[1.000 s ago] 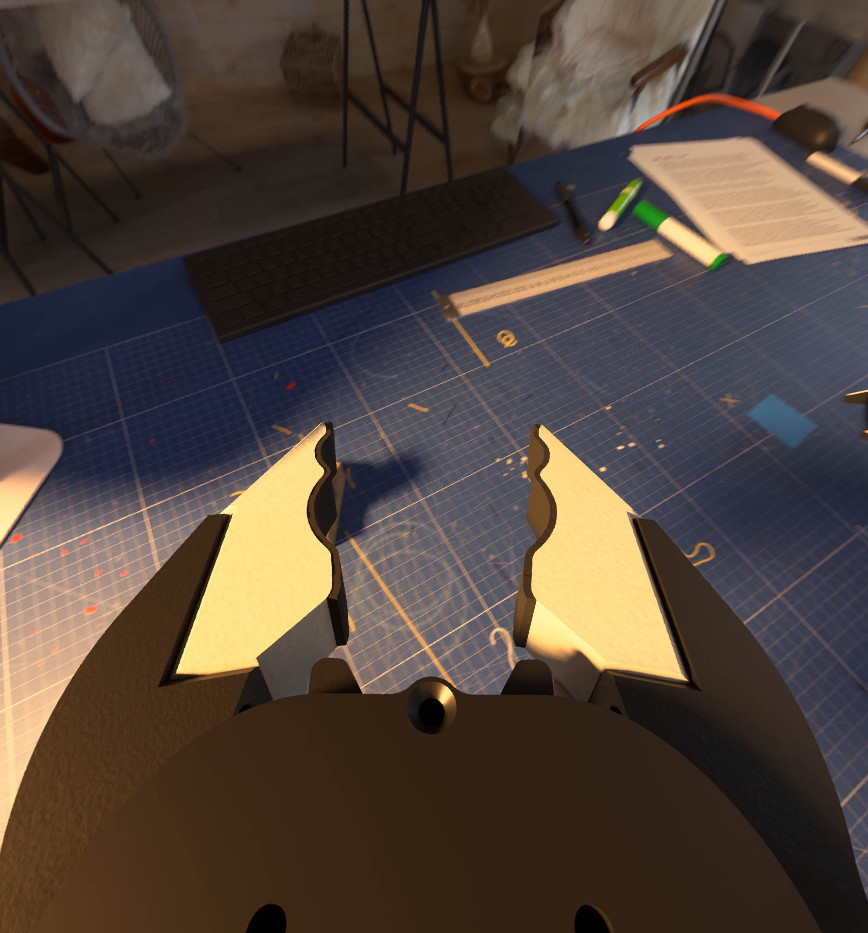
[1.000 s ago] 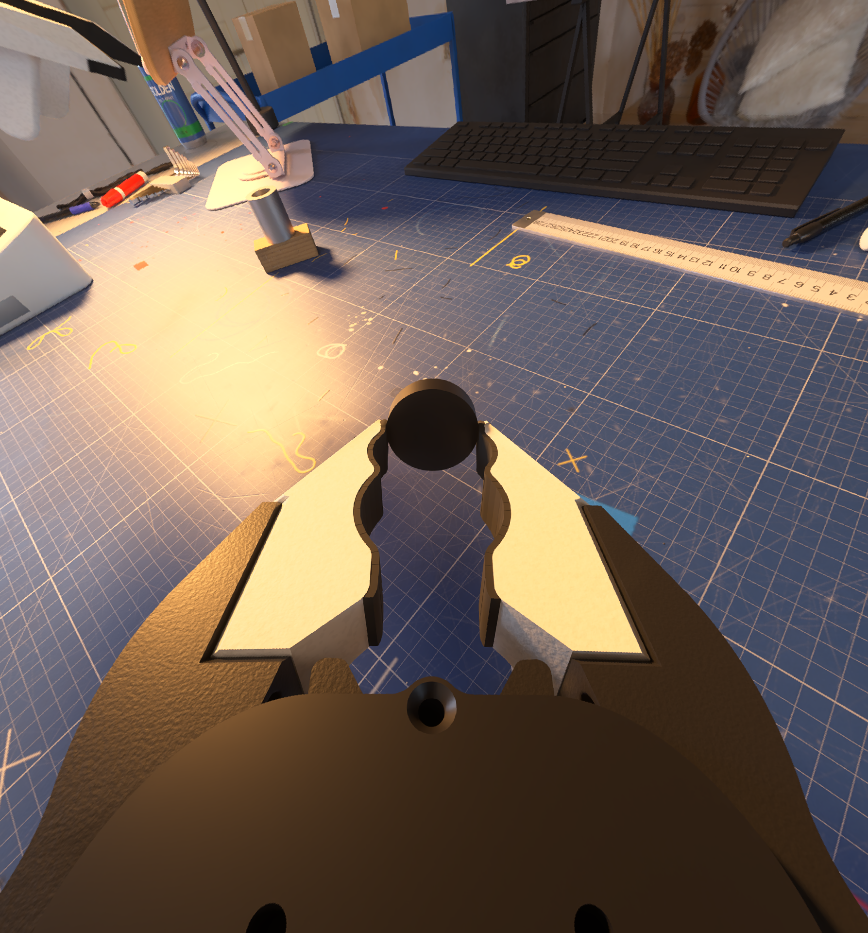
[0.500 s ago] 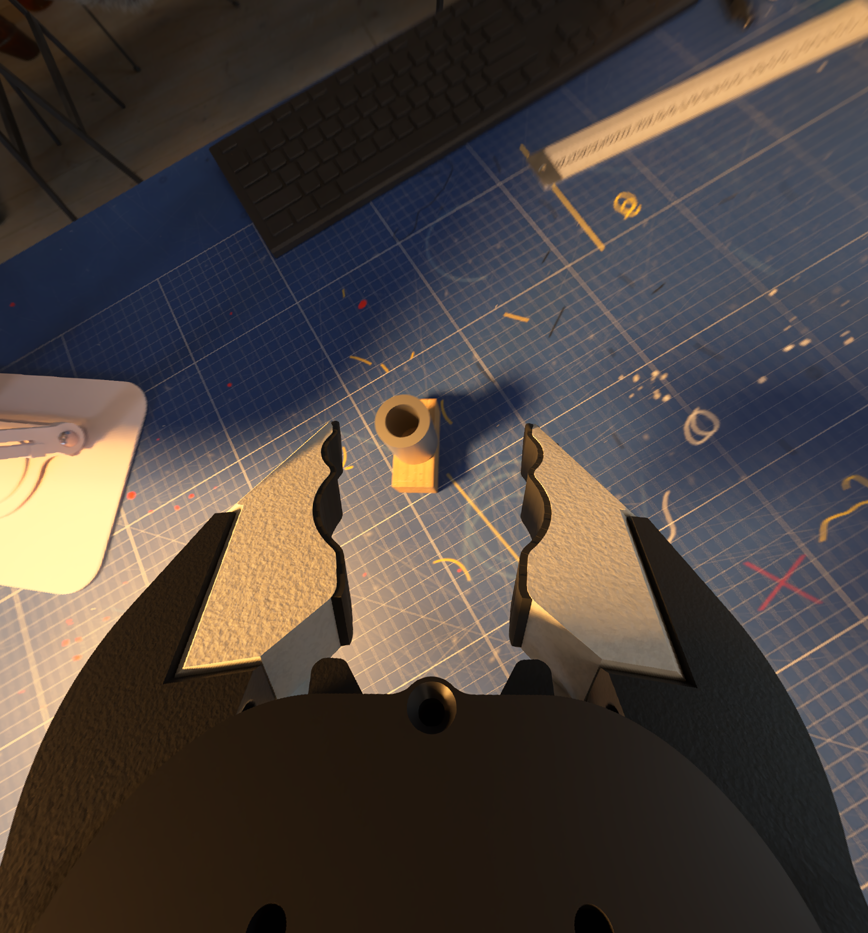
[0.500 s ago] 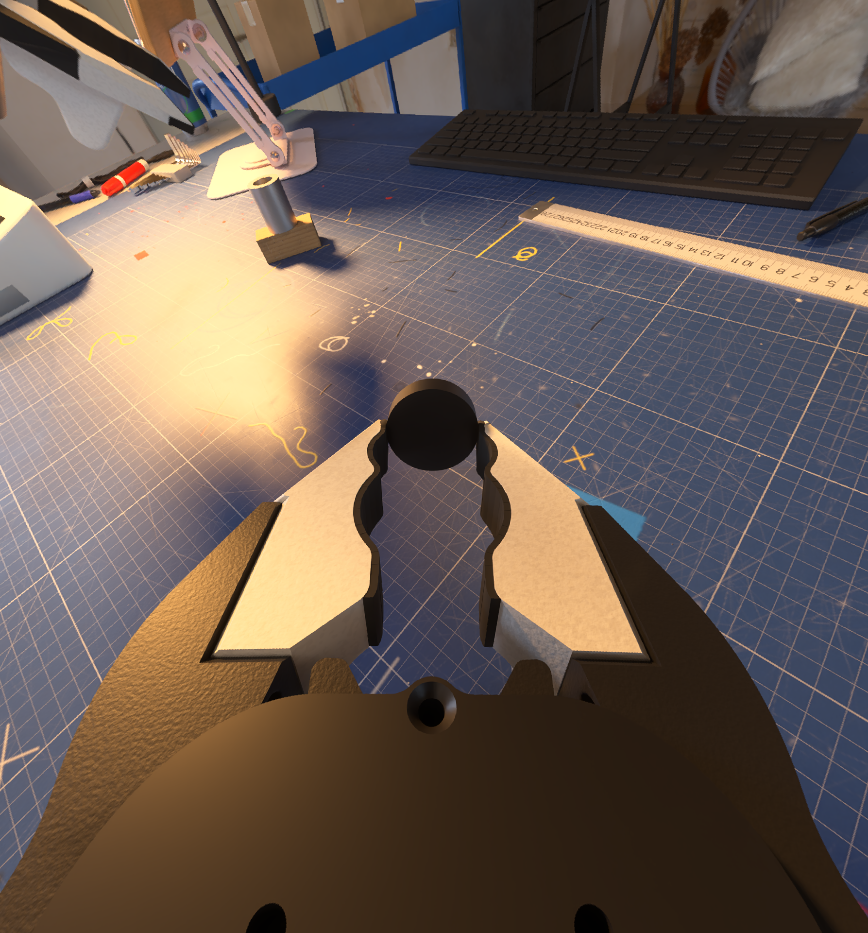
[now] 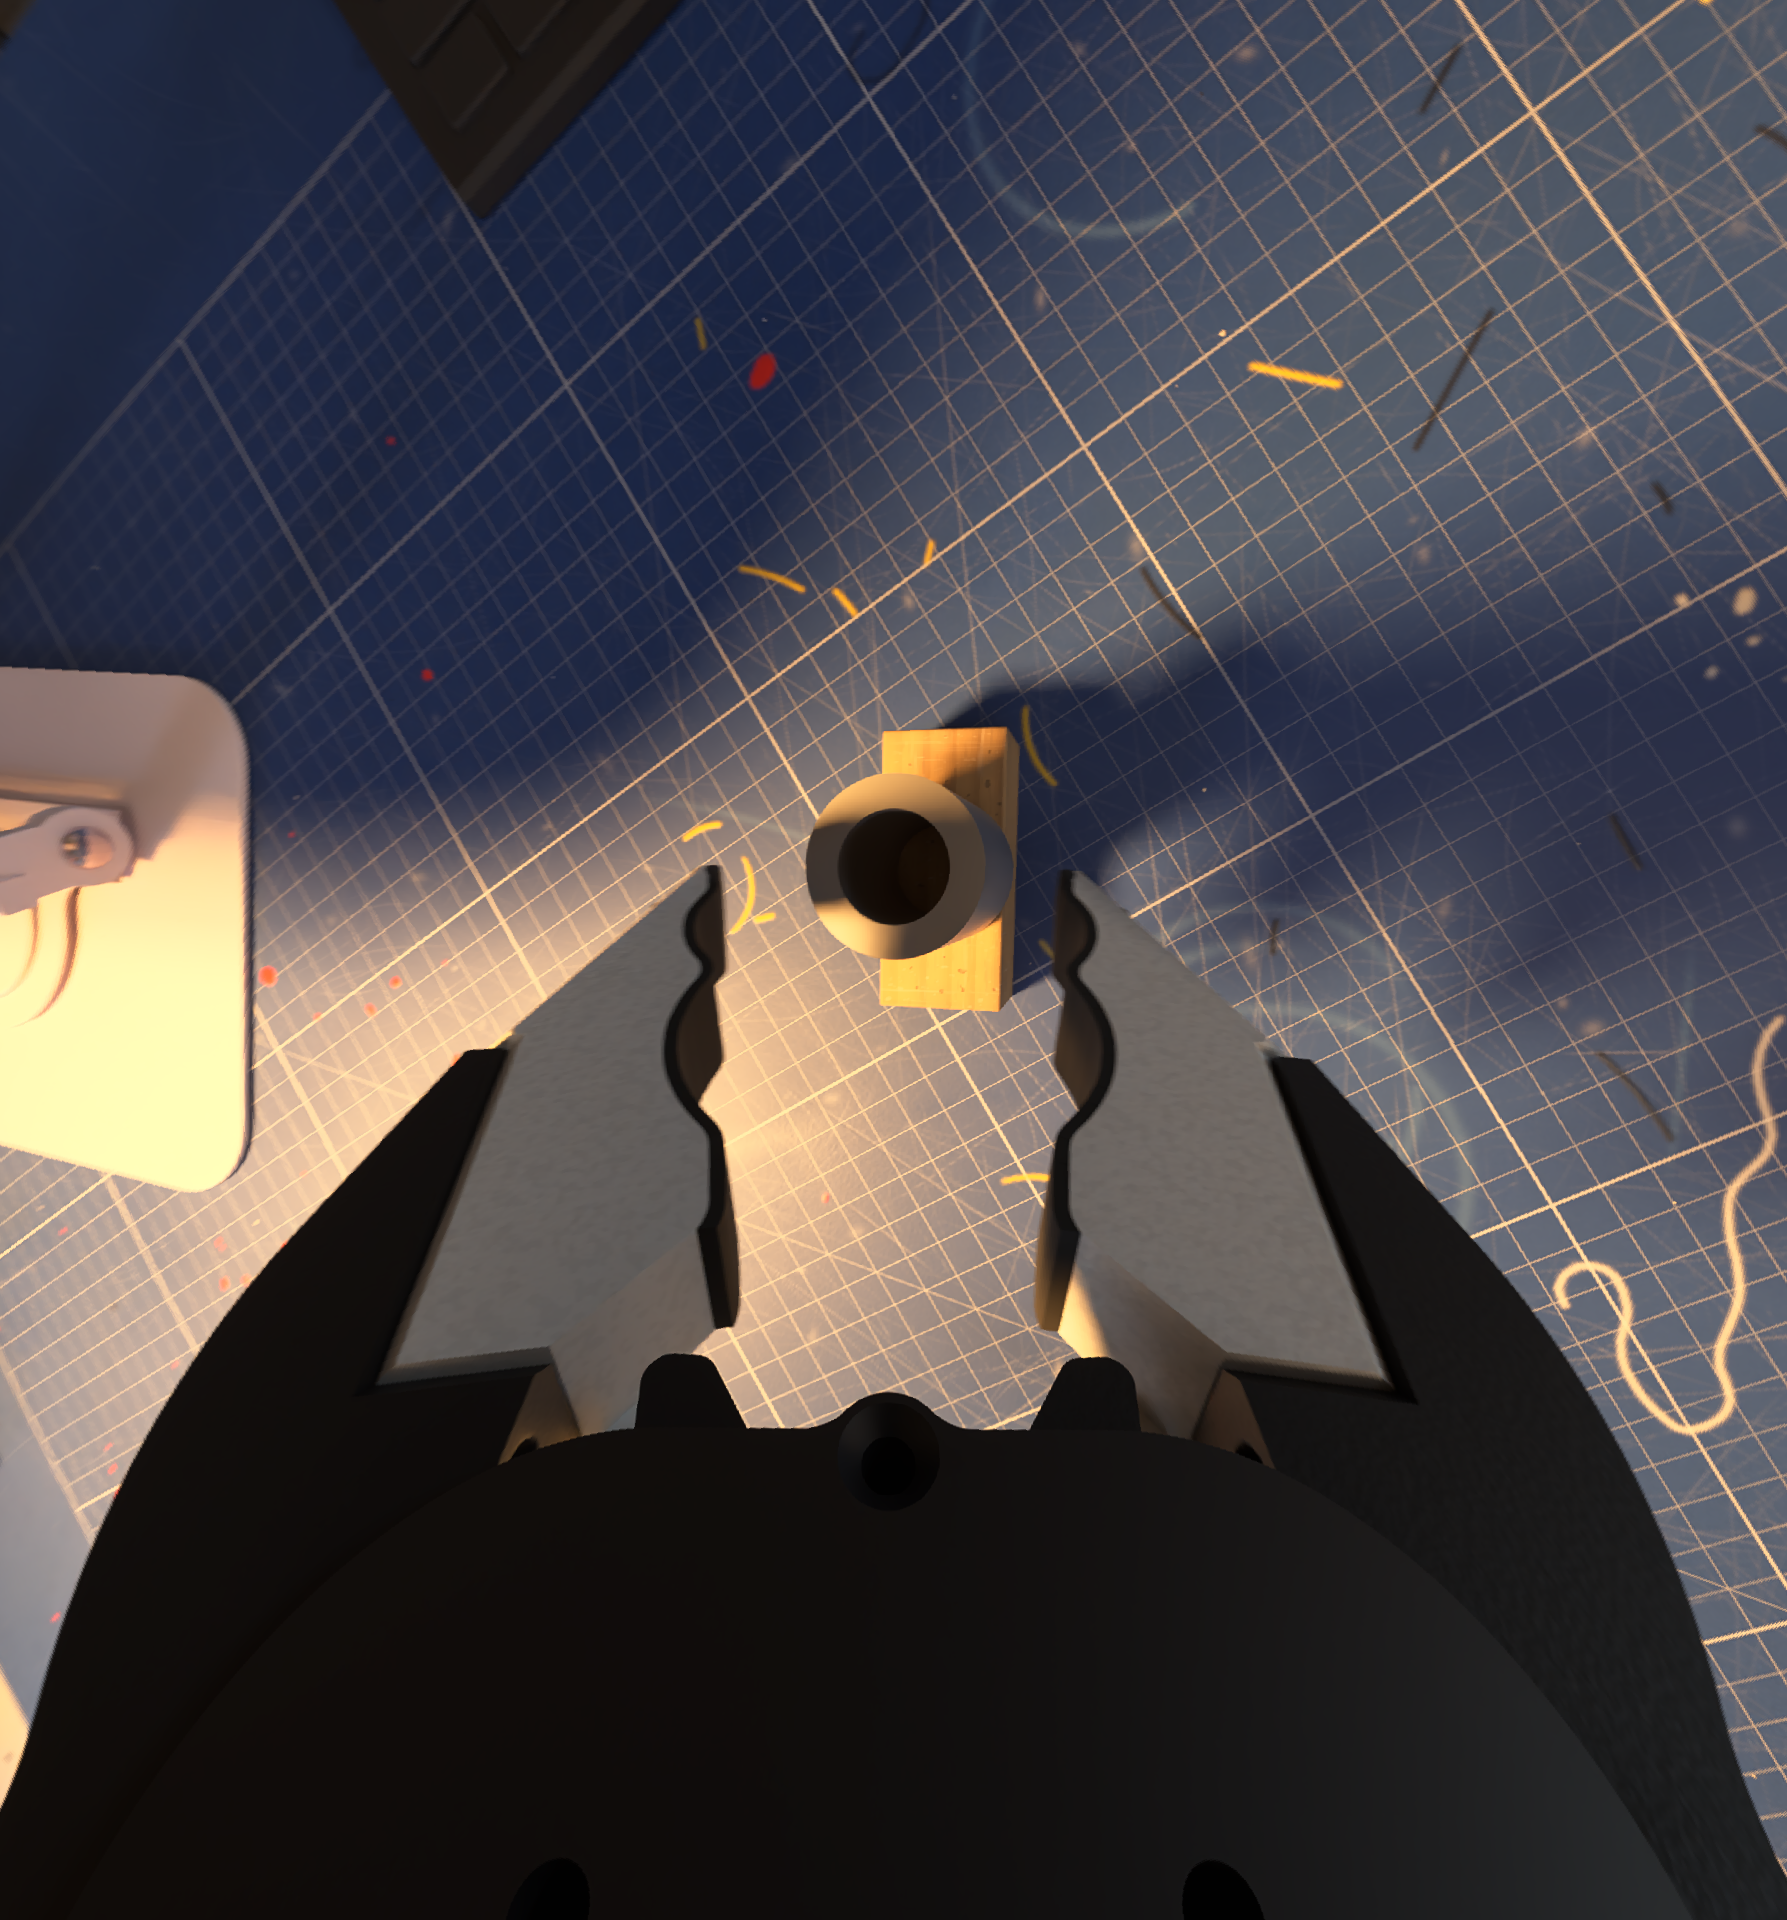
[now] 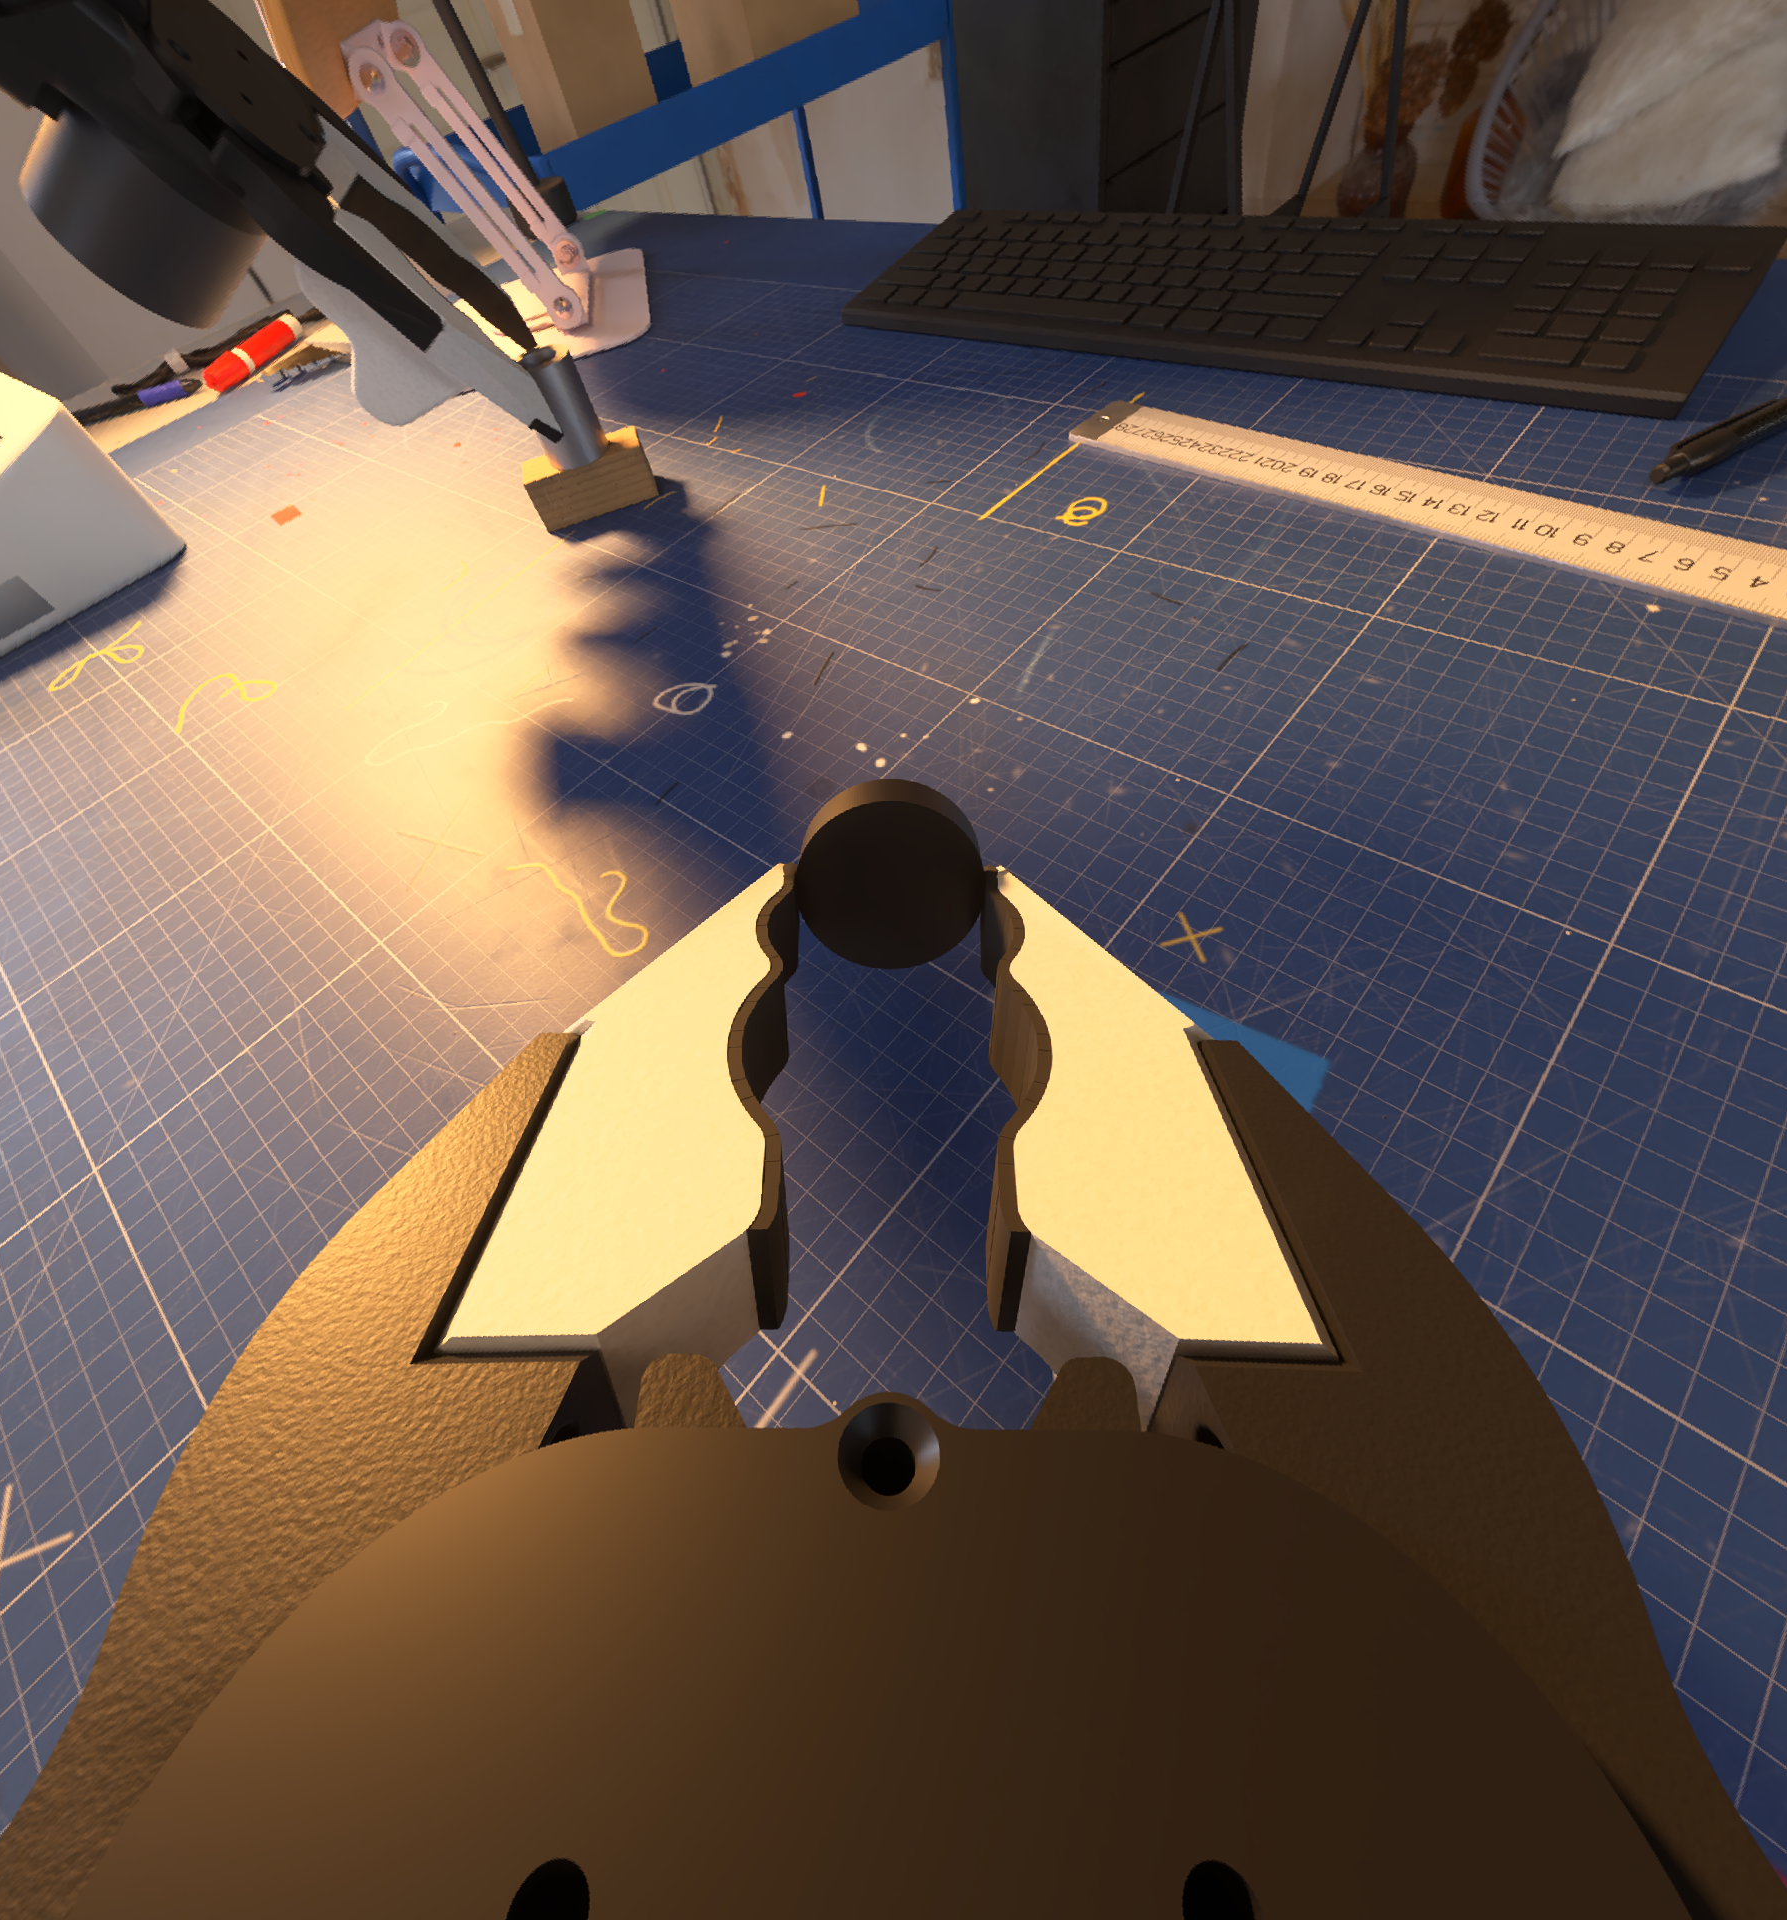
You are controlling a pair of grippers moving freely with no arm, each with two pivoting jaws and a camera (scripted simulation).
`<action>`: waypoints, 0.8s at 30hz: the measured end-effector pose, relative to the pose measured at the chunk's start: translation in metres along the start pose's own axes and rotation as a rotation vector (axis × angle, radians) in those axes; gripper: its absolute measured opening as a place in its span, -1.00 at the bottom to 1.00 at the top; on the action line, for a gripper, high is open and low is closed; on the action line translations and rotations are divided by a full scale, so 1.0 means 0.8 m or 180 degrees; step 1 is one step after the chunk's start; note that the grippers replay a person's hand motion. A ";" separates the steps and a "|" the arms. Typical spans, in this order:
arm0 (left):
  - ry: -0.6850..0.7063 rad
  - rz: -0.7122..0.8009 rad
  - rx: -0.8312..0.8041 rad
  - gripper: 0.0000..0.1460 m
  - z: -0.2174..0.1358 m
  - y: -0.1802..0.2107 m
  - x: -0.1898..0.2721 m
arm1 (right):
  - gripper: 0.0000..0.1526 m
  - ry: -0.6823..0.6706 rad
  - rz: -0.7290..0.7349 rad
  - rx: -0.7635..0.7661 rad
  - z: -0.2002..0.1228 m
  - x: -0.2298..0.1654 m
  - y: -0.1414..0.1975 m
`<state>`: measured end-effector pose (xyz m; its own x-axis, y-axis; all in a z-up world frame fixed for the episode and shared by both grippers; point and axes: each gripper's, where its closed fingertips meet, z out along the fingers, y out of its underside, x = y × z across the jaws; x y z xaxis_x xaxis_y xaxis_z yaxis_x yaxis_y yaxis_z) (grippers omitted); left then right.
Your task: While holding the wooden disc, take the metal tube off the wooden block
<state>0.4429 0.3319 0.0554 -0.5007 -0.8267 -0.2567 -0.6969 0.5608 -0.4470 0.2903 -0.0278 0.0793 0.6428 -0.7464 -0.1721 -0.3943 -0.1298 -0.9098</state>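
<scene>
A grey metal tube (image 5: 904, 868) stands upright in a small wooden block (image 5: 946, 966) on the blue cutting mat. My left gripper (image 5: 889, 878) is open and points straight down over it, one fingertip on each side of the tube's top, with gaps on both sides. In the right wrist view the left gripper (image 6: 544, 395) is at the top of the tube (image 6: 569, 416) on the block (image 6: 593, 483), far left. My right gripper (image 6: 889, 873) is shut on a dark round wooden disc (image 6: 887, 875) at its fingertips, above the mat.
A white lamp base (image 5: 89, 925) lies left of the block. A black keyboard (image 6: 1336, 301), a ruler (image 6: 1491, 509) and a pen (image 6: 1751, 426) lie at the back right. A white wedge-shaped box (image 6: 27, 520) and a red marker (image 6: 250, 353) sit at the far left.
My left gripper has tilted down and dropped over the tube, which now sits between its open fingertips. My right gripper has stayed nearly still, holding the disc.
</scene>
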 end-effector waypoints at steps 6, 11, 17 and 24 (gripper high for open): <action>0.0245 -0.0126 0.0104 -0.50 0.002 0.003 0.002 | -0.55 -0.0047 -0.0003 -0.0023 0.001 -0.002 0.002; 0.0292 -0.0266 0.0491 -0.50 -0.026 -0.002 -0.006 | -0.55 -0.0221 0.0031 -0.0037 0.003 -0.012 0.003; 0.1255 0.0156 0.2303 -0.53 -0.149 -0.067 0.068 | -0.55 -0.0503 -0.0010 -0.0097 0.001 -0.027 0.003; 0.2226 0.0997 0.3140 -0.53 -0.220 -0.084 0.247 | -0.55 -0.0855 -0.0199 -0.0305 0.000 -0.052 0.015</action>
